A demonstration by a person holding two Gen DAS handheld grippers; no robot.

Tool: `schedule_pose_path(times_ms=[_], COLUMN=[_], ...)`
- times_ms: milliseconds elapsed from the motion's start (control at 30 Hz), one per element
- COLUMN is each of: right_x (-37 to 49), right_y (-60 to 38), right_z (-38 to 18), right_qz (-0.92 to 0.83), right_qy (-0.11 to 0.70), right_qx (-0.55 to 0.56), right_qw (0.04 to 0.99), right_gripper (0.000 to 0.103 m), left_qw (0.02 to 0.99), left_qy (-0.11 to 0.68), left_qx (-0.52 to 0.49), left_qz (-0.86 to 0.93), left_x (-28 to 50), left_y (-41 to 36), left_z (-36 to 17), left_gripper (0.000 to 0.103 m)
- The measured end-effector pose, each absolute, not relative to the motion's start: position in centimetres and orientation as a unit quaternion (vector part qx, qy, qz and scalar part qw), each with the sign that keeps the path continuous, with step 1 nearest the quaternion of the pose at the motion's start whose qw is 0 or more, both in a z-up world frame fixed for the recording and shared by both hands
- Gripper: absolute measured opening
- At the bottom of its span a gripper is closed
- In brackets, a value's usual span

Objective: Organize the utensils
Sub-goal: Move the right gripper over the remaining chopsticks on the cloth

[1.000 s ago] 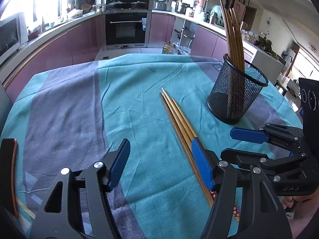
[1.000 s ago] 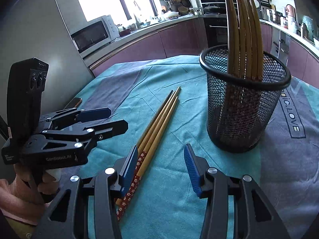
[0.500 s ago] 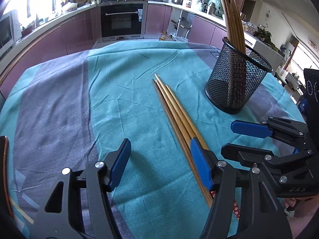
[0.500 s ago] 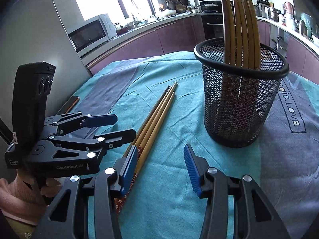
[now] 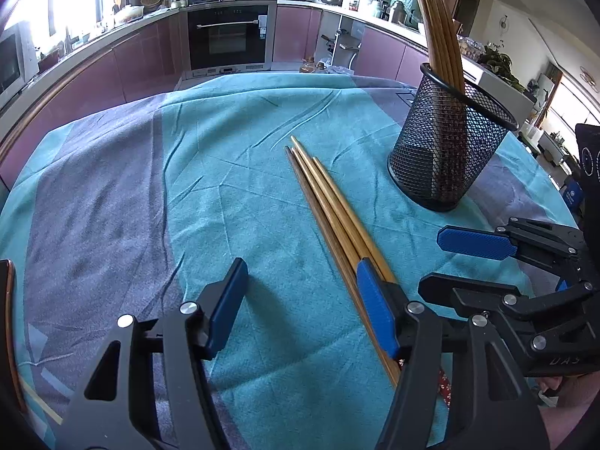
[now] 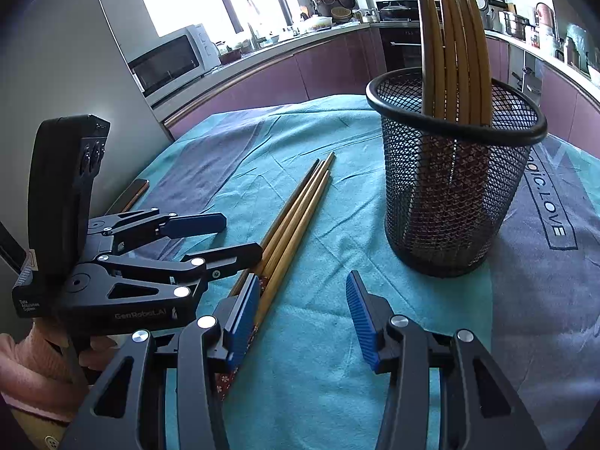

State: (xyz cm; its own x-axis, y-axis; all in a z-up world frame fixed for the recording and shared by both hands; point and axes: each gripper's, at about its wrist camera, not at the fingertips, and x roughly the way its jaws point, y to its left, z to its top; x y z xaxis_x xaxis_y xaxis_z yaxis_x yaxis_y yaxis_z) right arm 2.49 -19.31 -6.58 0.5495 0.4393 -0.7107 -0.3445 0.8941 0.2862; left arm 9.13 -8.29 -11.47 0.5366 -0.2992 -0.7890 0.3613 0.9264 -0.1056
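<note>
Several wooden chopsticks (image 5: 330, 206) lie side by side on the teal cloth; they also show in the right wrist view (image 6: 296, 217). A black mesh holder (image 5: 446, 157) stands upright to their right with several chopsticks in it; it also shows in the right wrist view (image 6: 453, 183). My left gripper (image 5: 300, 307) is open and empty, its right finger over the chopsticks' near ends. My right gripper (image 6: 302, 315) is open and empty, its left finger over the same bundle. Each gripper shows in the other's view: right gripper (image 5: 472, 258), left gripper (image 6: 210, 236).
The round table carries a teal and grey cloth (image 5: 168, 195). A dark flat object with a wooden edge (image 6: 131, 195) lies at the table's left edge. Kitchen counters, an oven (image 5: 228, 37) and a microwave (image 6: 172, 60) stand beyond the table.
Both grippers have moved a little forward and lower toward the lying chopsticks and the holder. Both stay open. The chopsticks and the holder have not moved.
</note>
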Motion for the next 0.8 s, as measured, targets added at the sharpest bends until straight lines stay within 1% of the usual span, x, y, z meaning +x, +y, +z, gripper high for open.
schedule_pose_path(times_ms=[233,533,633,700,800], right_x=[2.5,2.8,3.0,3.1,3.2], right_y=[-18.8,-18.3,-18.2,-18.0,-17.7], right_z=[-6.6,-6.7,-6.9,-7.0,-7.1], right_qz=[0.222,0.218,0.215,0.213,0.213], right_qy=[0.418,0.42,0.422,0.425,0.425], right_qx=[0.047,0.043,0.04,0.038,0.034], right_qw=[0.879,0.88,0.88,0.879,0.879], right_gripper=[0.046,0.046,0.046,0.046,0.046], left_qw=[0.876,0.876,0.875,0.874,0.872], left_qy=[0.443,0.443,0.444,0.444,0.446], left_qx=[0.039,0.04,0.036,0.034,0.026], left_qz=[-0.186,-0.185,-0.189,-0.192,-0.2], left_x=[9.5,9.5,9.6,9.6,9.6], left_y=[-8.5,-8.3,-8.2,-7.9,-7.7], left_z=[-11.6,-11.6,-11.6,-11.6,-11.5], left_gripper=[0.059,0.054,0.051,0.046,0.042])
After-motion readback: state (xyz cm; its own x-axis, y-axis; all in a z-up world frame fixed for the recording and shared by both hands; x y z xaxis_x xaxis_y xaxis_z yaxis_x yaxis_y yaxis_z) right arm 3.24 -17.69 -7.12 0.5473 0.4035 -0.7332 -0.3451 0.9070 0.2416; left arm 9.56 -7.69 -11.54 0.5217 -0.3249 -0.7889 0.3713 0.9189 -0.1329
